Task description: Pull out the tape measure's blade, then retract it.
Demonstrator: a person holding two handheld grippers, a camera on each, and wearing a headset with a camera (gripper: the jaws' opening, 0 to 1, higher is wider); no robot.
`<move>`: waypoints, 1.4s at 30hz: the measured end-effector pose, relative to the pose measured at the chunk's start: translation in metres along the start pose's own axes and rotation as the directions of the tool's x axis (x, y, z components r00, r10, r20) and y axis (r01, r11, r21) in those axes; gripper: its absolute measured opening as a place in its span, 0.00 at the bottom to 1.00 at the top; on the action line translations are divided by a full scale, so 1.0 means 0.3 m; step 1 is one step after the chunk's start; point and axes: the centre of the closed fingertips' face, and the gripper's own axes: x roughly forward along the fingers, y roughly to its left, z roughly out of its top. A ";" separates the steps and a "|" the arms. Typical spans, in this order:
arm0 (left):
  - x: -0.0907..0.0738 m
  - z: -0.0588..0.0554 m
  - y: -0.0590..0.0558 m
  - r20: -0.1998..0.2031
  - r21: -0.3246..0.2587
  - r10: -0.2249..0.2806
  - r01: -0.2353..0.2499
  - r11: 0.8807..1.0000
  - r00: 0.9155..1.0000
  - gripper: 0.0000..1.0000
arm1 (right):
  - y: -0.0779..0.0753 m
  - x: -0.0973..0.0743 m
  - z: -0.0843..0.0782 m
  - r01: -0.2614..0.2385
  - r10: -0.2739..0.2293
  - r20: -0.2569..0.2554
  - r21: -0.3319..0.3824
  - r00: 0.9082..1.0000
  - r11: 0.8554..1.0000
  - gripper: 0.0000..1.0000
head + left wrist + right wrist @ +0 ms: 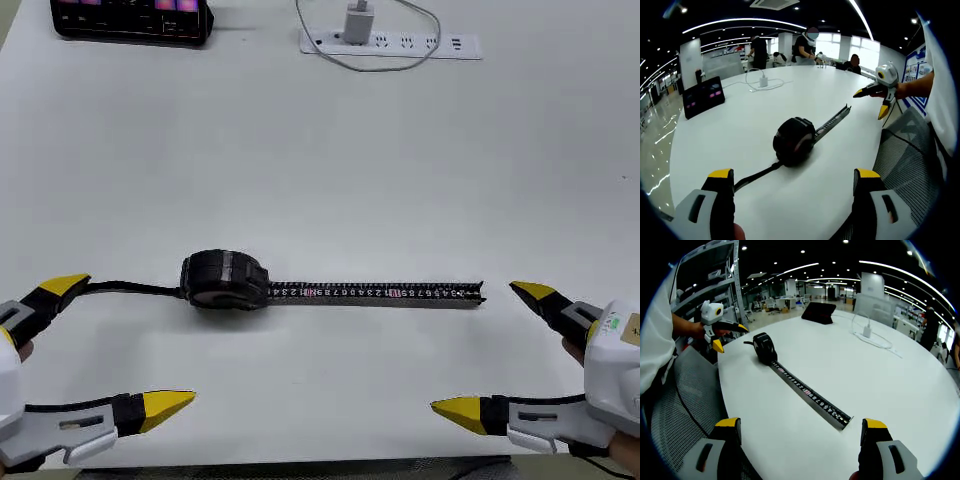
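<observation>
Both grippers empty, tape measure on the table with its blade out.

My left gripper (128, 342) and right gripper (488, 349) sit over the near edge of the white table (320, 150), jaws wide on each and holding nothing. Just beyond and between them lies the tape measure (300, 285). Its black case (223, 279) is ahead of the left gripper, with its strap (130, 288) trailing toward one left jaw tip. The blade (375, 292) lies flat toward my right, its hook end near one right jaw tip but apart from it. At the far side are a power strip (420, 43) with a white charger (359, 20) plugged in, and a dark tablet (130, 18).
</observation>
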 end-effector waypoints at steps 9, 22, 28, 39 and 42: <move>0.000 0.013 -0.009 0.008 0.004 -0.004 0.004 1.000 1.000 0.98 | 0.003 0.000 0.005 -0.002 0.002 0.001 -0.006 1.000 1.000 0.99; -0.001 0.025 -0.013 0.017 -0.005 -0.010 0.011 1.000 1.000 0.98 | 0.005 -0.002 0.010 -0.002 0.002 0.005 -0.007 1.000 1.000 0.99; 0.005 0.029 -0.015 0.017 -0.002 -0.014 0.014 1.000 1.000 0.98 | 0.007 -0.001 0.006 -0.005 0.005 0.002 -0.007 1.000 1.000 0.99; 0.014 0.031 -0.023 0.017 -0.009 -0.019 0.019 1.000 1.000 0.98 | 0.006 -0.001 0.010 -0.004 0.004 0.006 0.000 1.000 1.000 0.99; 0.012 0.028 -0.022 0.015 -0.016 -0.023 0.023 1.000 1.000 0.99 | 0.007 -0.005 0.016 -0.005 0.005 0.012 0.006 1.000 1.000 0.99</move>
